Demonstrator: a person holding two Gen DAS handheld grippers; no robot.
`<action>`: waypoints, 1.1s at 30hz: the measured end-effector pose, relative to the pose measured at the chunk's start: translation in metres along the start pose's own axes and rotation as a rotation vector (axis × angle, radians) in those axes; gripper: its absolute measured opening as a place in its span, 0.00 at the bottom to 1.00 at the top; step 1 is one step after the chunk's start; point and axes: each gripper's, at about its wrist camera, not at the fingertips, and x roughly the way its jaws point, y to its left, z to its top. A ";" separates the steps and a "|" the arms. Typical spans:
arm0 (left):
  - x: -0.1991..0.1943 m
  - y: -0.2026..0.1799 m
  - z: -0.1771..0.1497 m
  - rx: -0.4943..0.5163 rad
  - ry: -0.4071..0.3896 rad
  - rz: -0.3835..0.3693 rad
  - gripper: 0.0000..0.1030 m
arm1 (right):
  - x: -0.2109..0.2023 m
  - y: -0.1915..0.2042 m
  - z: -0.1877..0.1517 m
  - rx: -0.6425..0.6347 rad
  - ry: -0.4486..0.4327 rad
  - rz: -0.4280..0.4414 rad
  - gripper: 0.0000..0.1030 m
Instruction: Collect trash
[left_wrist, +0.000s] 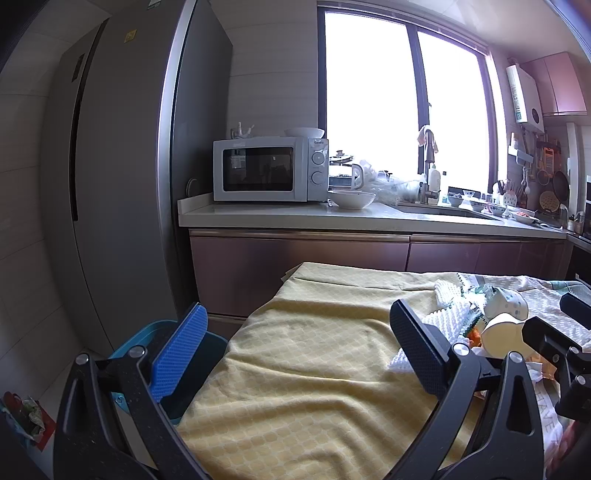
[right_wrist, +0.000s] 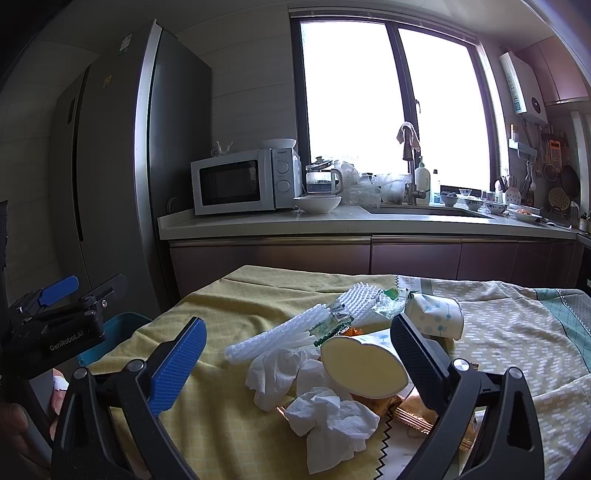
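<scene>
step: lining up a first grab, I'd guess | right gripper (right_wrist: 295, 365) fingers wide open, empty, around the squashed paper cup (right_wrist: 364, 369) in the trash pile on the table | left gripper (left_wrist: 295, 354) open, empty | bin (left_wrist: 147, 343) left of table | next: close on cup

Crumpled paper tissues (right_wrist: 328, 413), matt woven tablecloth (right_wrist: 221, 424)

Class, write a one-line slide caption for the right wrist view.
Open right gripper poised over paper cups, tissues and wrappers on a yellow cloth.
</scene>
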 end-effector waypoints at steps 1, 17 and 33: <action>0.000 0.000 0.000 0.001 0.000 0.002 0.95 | 0.000 0.000 0.000 0.000 0.000 0.000 0.94; 0.000 -0.004 -0.001 0.002 0.004 -0.010 0.95 | 0.001 0.000 0.001 0.000 0.001 0.002 0.94; 0.006 -0.010 -0.004 0.009 0.025 -0.024 0.95 | 0.004 -0.006 -0.001 0.012 0.012 0.009 0.94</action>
